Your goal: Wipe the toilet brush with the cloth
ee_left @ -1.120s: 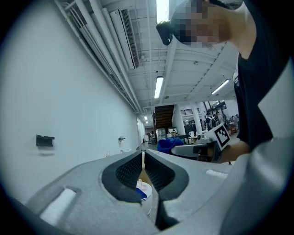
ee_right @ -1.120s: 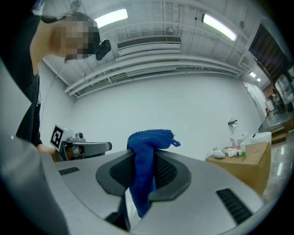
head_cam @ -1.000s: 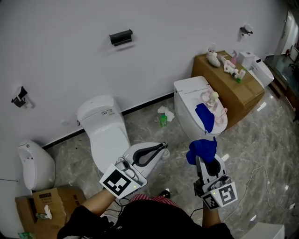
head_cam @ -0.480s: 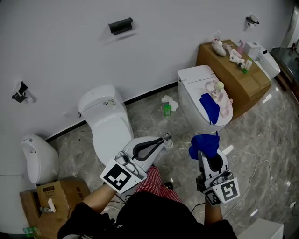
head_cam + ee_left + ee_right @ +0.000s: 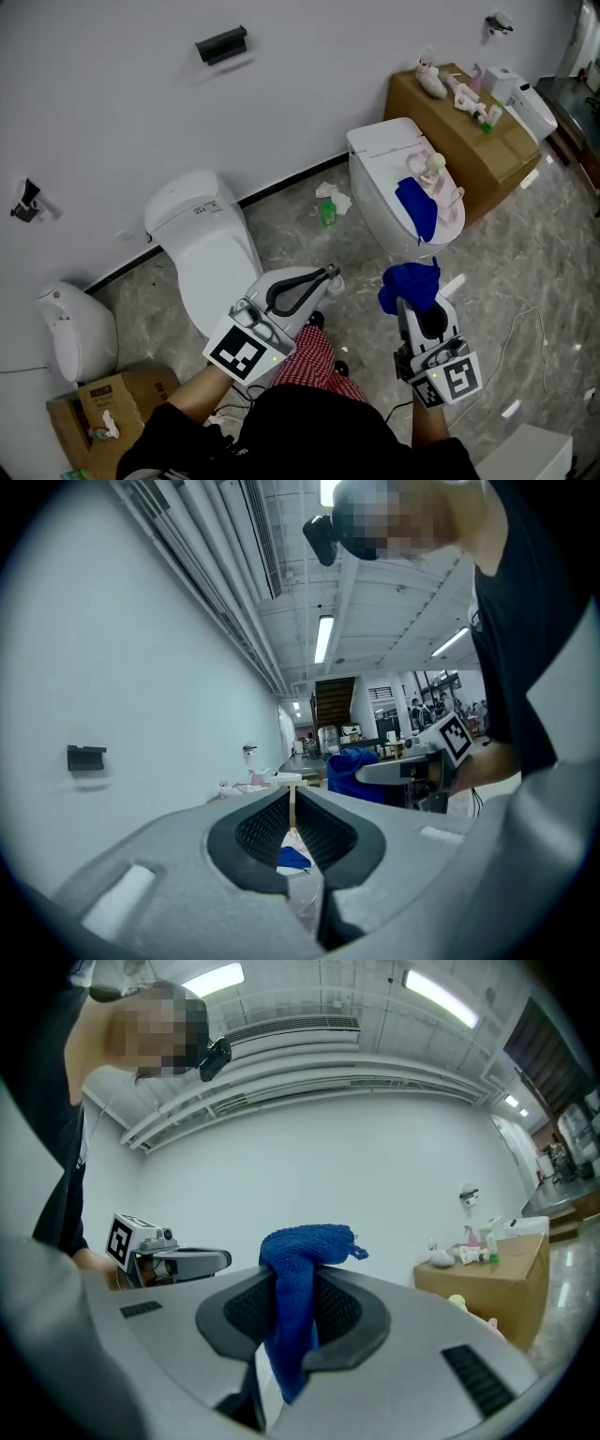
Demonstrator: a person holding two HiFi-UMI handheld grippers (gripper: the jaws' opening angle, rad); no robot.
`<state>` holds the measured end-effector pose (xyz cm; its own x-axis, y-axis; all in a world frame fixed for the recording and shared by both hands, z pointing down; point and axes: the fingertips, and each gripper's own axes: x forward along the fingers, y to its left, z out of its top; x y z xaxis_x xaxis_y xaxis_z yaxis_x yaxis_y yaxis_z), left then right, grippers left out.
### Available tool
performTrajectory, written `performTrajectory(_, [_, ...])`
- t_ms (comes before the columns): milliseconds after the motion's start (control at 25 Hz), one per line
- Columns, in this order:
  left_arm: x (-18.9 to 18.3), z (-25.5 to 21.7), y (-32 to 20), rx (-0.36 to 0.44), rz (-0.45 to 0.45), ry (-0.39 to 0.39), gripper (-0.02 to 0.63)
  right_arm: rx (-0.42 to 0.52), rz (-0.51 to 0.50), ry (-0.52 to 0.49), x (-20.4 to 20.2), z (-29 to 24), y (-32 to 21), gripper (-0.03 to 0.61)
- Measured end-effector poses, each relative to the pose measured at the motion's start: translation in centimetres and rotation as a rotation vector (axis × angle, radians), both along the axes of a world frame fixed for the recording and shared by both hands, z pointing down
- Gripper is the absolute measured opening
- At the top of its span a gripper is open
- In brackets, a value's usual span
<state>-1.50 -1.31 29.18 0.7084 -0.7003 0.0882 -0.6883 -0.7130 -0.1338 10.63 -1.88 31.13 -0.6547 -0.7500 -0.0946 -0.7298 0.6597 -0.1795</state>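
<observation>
My right gripper [image 5: 411, 302] is shut on a bunched blue cloth [image 5: 410, 284], which hangs down between its pads [image 5: 298, 1309] in the right gripper view. My left gripper [image 5: 329, 276] is shut, with nothing visibly between its jaws, and points toward the right-hand toilet [image 5: 375, 202]. On that toilet's lid lie a second blue cloth [image 5: 412, 210] and a pink, pale-headed brush-like thing [image 5: 434, 178]. Both grippers are short of that toilet. The left gripper view shows the right gripper [image 5: 405, 772] with its cloth [image 5: 350, 766].
A white toilet [image 5: 202, 246] stands under my left arm and a urinal [image 5: 73, 328] at far left. A cardboard box [image 5: 464, 141] with small items sits behind the right toilet. A green bottle [image 5: 327, 214] and paper lie on the floor, with a cable [image 5: 525, 342] at right.
Both grippers have sunk a little and drifted along with the person. A leg in red checked cloth has come into view below. The cloth stays gripped.
</observation>
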Motion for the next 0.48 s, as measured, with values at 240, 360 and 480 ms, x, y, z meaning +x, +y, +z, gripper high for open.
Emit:
performTrajectory(240, [-0.4, 0.8, -2.6, -0.031, 0.019, 0.014, 0.002, -0.015, 0.01, 0.003, -0.7, 0.5, -2.0, 0.077])
performTrajectory(360, [-0.5, 1.0, -3.8, -0.038, 0.029, 0.022, 0.017, -0.028, 0.012, 0.004, -1.2, 0.9, -3.0, 0.077])
performTrajectory(480, [-0.7, 1.8, -4.9, -0.053, 0.032, 0.015, 0.026, -0.037, 0.016, 0.005, -1.5, 1.5, -3.8, 0.077])
